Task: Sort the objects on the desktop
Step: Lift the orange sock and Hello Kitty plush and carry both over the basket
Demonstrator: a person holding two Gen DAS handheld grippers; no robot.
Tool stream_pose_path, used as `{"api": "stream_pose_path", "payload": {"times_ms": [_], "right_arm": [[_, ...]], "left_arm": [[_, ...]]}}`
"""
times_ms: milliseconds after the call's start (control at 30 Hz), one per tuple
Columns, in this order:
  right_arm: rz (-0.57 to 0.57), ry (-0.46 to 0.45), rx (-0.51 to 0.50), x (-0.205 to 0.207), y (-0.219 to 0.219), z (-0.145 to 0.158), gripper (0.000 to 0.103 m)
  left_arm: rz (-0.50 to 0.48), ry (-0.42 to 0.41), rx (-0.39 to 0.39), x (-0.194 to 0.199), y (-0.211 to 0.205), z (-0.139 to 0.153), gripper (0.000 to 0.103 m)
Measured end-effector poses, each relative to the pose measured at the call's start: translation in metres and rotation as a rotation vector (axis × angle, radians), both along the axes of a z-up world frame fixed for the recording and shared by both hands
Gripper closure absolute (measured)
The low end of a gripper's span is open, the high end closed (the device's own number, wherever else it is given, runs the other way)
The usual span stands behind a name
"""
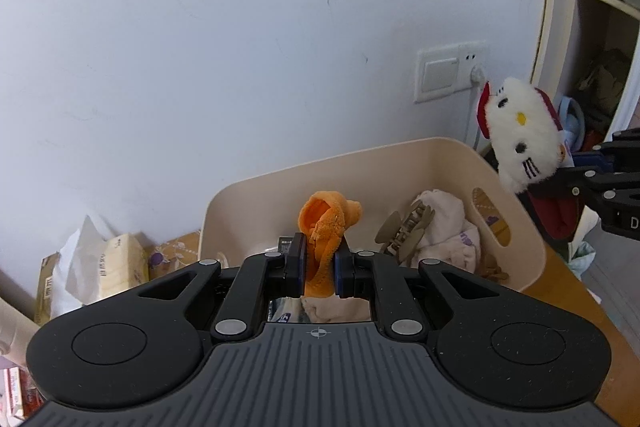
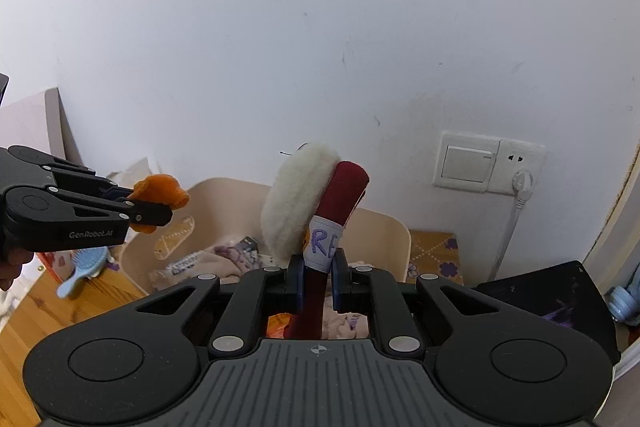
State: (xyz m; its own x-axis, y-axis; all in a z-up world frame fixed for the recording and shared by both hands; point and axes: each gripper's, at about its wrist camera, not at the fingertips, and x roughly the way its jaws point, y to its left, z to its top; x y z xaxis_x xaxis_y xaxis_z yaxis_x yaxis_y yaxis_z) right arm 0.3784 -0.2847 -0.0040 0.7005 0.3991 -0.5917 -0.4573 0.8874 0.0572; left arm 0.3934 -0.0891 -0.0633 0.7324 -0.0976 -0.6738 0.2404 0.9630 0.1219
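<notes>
Left gripper, nearest the lens in the left wrist view: jaws clamped on an orange plush piece, which stands up between the pads and droops below them. Right gripper, nearest the lens in the right wrist view: jaws clamped on the dark red part of a white cat plush, a white label with purple lettering lying just at the pads; the same toy shows its face at the right edge of the left wrist view. Both held items hang above a cream plastic basket standing on a wooden desk against the white wall. Inside the basket: a beige claw hair clip resting against pale folded fabric. To the basket's left, a tissue pack; on the desk near it, a light blue hairbrush. On the wall behind, a switch and socket plate with a white plug inserted. At far right, open shelving.
</notes>
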Motion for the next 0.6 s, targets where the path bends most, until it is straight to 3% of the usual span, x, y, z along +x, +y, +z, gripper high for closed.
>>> {"api": "stream_pose_path", "payload": {"times_ms": [600], "right_arm": [[0.035, 0.154, -0.047, 0.05, 0.012, -0.055, 0.091]], "left_arm": [[0.046, 0.122, 0.052, 0.047, -0.028, -0.059, 0.09]]}}
